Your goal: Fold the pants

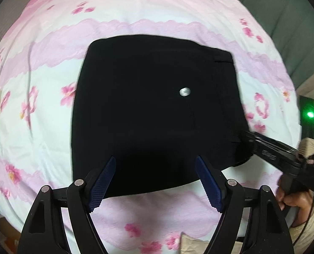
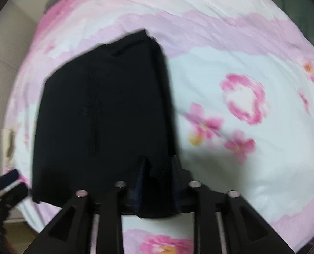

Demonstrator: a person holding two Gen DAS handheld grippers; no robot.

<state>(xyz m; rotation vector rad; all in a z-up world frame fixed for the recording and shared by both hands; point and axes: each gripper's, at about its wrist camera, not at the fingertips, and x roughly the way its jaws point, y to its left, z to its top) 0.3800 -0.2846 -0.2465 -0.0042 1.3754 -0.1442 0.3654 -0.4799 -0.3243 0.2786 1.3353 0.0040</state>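
The pants (image 1: 152,114) lie folded into a compact black block on the floral quilt (image 1: 51,110), silver tag up. Left gripper (image 1: 156,182) hovers over the near edge, fingers spread wide, holding nothing. Right gripper (image 2: 159,182) is pinching the block's near right corner, likely to square or shift it. Folding appears nearly complete. No containers are in view.

No readable text anywhere. The small silver metal tag (image 1: 185,91) on the black folded pants (image 1: 152,114), toward two o'clock of their middle, carries markings too blurred to make out.
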